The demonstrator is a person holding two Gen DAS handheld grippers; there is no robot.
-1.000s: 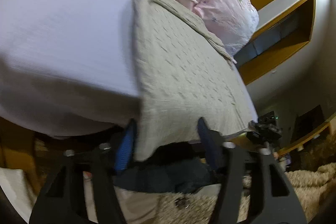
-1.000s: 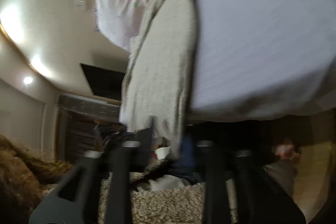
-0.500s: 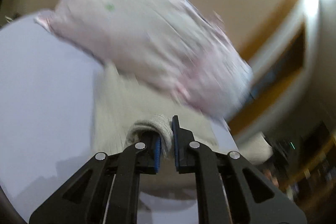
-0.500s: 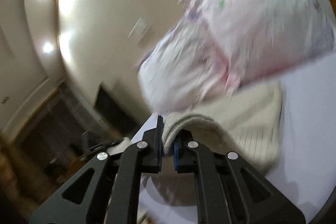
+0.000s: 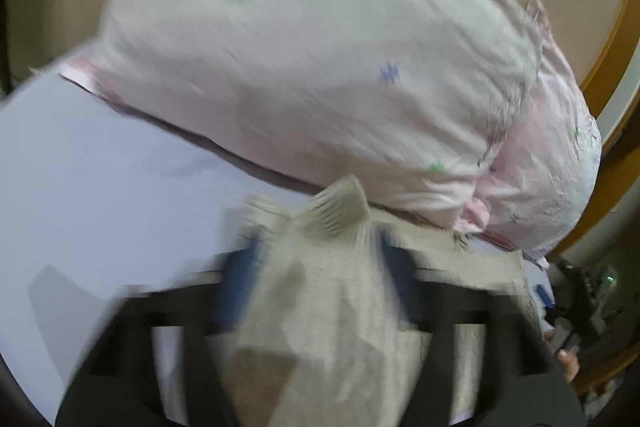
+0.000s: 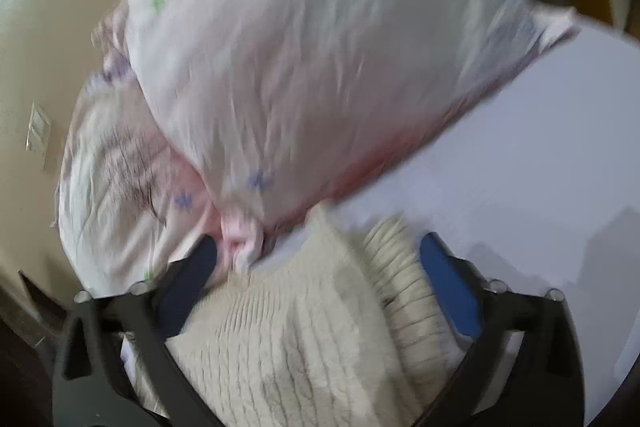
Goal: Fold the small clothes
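Note:
A cream knitted garment (image 5: 320, 299) lies doubled over on the pale bed sheet (image 5: 100, 195), its ribbed edge up against the pillows. My left gripper (image 5: 320, 259) is open, its blue-padded fingers spread on either side of the folded cloth, which bunches up between them. The frame is blurred. In the right wrist view the same garment (image 6: 304, 331) fills the space between my right gripper's (image 6: 320, 259) open fingers, with a ribbed hem (image 6: 400, 267) near the right pad. Neither gripper pinches the cloth.
Two pink-white flowered pillows (image 5: 320, 59) lie just beyond the garment and nearly touch it; they also show in the right wrist view (image 6: 304, 67). Beige wall (image 6: 48, 27) behind. Dark furniture and clutter stand at the far right (image 5: 592, 307) off the bed.
Both grippers, shut on the garment's edge half a second ago, have carried it up toward the pillows and opened, letting the cloth go. The garment now lies folded over itself.

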